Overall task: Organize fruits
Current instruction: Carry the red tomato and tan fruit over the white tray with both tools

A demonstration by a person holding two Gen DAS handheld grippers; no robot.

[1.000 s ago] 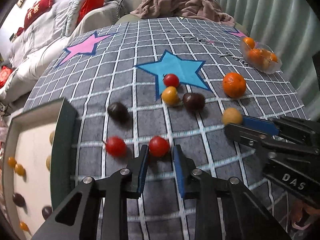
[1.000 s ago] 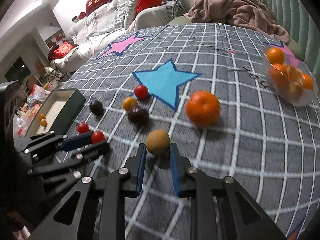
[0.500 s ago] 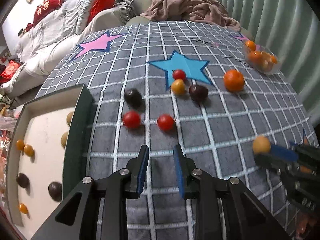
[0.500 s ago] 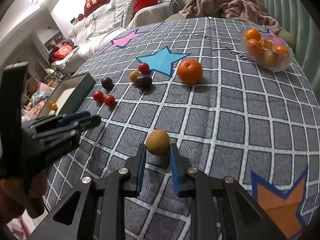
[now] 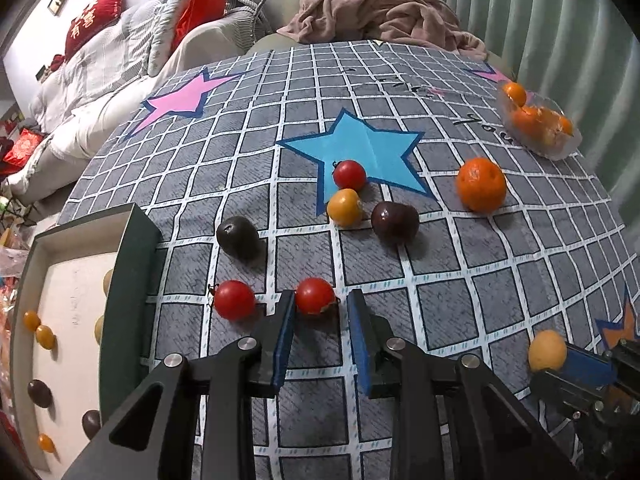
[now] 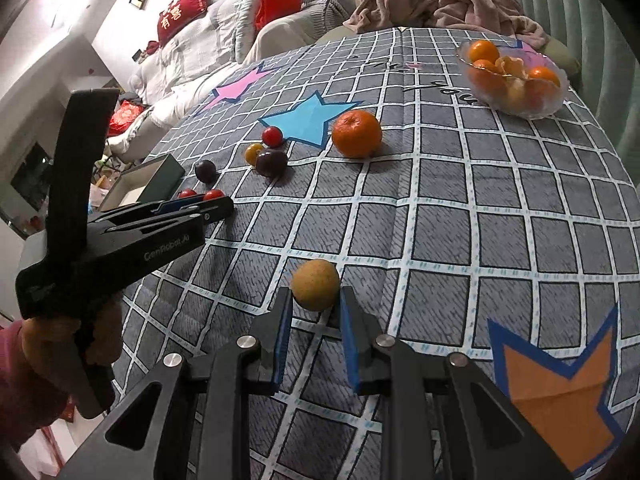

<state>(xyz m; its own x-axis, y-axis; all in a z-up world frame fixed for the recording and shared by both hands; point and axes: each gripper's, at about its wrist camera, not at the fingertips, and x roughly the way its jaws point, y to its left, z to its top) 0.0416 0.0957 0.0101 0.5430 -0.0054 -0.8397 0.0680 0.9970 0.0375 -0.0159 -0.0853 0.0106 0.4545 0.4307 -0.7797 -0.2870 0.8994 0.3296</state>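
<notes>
My left gripper (image 5: 320, 308) is open with a red cherry tomato (image 5: 315, 296) between its fingertips on the cloth, touching the left pad. A second red tomato (image 5: 234, 300) lies just left of it. My right gripper (image 6: 314, 304) is shut on a tan round fruit (image 6: 315, 285), held above the tablecloth; it also shows in the left wrist view (image 5: 547, 350). A dark plum (image 5: 239, 236), a yellow fruit (image 5: 345, 207), another dark plum (image 5: 394, 220), a third red tomato (image 5: 349, 175) and a mandarin (image 5: 481, 190) lie further out.
A dark green box (image 5: 132, 280) with a white floor holds several small fruits at the left table edge. A clear bowl (image 6: 514, 100) of mandarins stands at the far right. A sofa with a pink blanket (image 5: 376, 12) lies beyond the table.
My left gripper has moved forward again so the red tomato sits between its fingertips. My right gripper with the tan fruit has stayed lifted, back at the near right of the table.
</notes>
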